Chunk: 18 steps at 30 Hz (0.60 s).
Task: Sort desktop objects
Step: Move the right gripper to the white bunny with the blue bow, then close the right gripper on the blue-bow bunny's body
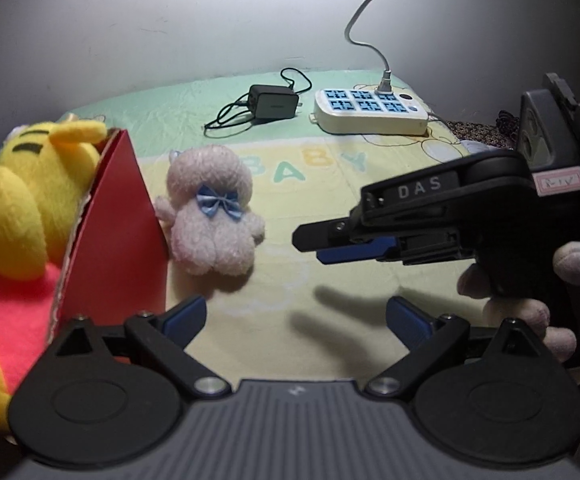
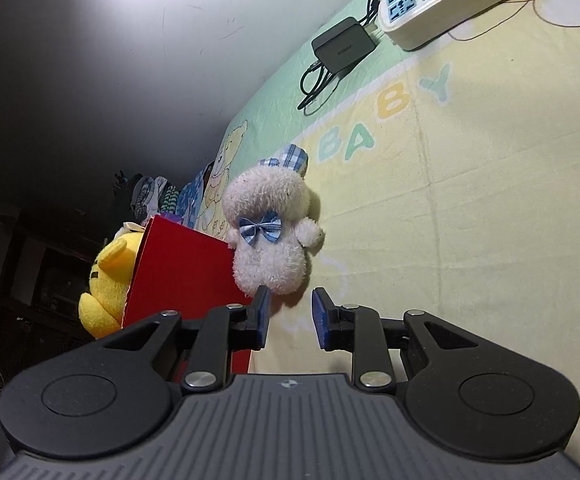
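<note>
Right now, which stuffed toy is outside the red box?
The white plush with the blue bow lies on the blanket beside the red box; the yellow plush sits inside it.

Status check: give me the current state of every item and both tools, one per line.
Left tool: open, empty.
Right tool: open, empty, near the white plush.
White plush: lying on the blanket against the red box, outside it.
Yellow plush: in the red box.
Red box: open-topped, holding plush.
Charger: unplugged, cable loose.
Power strip: one plug inserted.
</note>
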Motion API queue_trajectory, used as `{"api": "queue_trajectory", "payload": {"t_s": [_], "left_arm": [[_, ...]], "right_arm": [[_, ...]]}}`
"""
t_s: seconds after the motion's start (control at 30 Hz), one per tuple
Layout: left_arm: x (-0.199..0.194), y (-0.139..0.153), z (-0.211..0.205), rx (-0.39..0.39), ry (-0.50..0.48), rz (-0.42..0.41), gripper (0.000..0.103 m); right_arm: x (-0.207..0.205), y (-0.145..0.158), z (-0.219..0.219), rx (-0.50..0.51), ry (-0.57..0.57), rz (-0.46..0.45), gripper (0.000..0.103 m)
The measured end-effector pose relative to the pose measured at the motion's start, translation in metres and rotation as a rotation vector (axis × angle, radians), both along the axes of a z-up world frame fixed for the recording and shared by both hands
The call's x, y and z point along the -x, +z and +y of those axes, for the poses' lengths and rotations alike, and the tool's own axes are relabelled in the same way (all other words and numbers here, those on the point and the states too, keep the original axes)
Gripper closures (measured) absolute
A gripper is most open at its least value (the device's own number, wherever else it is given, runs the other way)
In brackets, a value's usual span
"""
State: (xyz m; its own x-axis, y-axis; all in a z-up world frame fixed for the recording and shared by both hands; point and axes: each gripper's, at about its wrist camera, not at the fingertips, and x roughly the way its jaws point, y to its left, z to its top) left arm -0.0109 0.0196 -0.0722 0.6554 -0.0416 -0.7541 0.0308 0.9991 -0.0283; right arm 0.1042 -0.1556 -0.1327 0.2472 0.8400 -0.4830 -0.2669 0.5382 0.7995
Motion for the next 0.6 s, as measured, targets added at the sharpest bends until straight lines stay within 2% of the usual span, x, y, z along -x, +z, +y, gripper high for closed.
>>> {"api": "queue_trajectory", "payload": {"t_s": [0.17,0.27,0.43,0.6], "left_arm": [[-0.001,-0.009,-0.005,-0.039,-0.008,0.017,0.006],[-0.004,-0.011,-0.002,-0.024,-0.012,0.029,0.006],[-0.008,-0.014,0.000,-0.002,-0.013,0.041,0.006],[-0.010,-0.017,-0.001,-0.021,-0.014,0.046,0.008]], "right_arm": [[-0.026,-0.011,0.027,0.025,0.090,-0.007,0.073],[-0.036,-0.015,0.043,0.033,0.139,-0.026,0.073],[-0.043,-0.021,0.064,0.039,0.189,-0.057,0.064],[-0.050,-0.030,0.076,0.001,0.205,-0.043,0.067]]}}
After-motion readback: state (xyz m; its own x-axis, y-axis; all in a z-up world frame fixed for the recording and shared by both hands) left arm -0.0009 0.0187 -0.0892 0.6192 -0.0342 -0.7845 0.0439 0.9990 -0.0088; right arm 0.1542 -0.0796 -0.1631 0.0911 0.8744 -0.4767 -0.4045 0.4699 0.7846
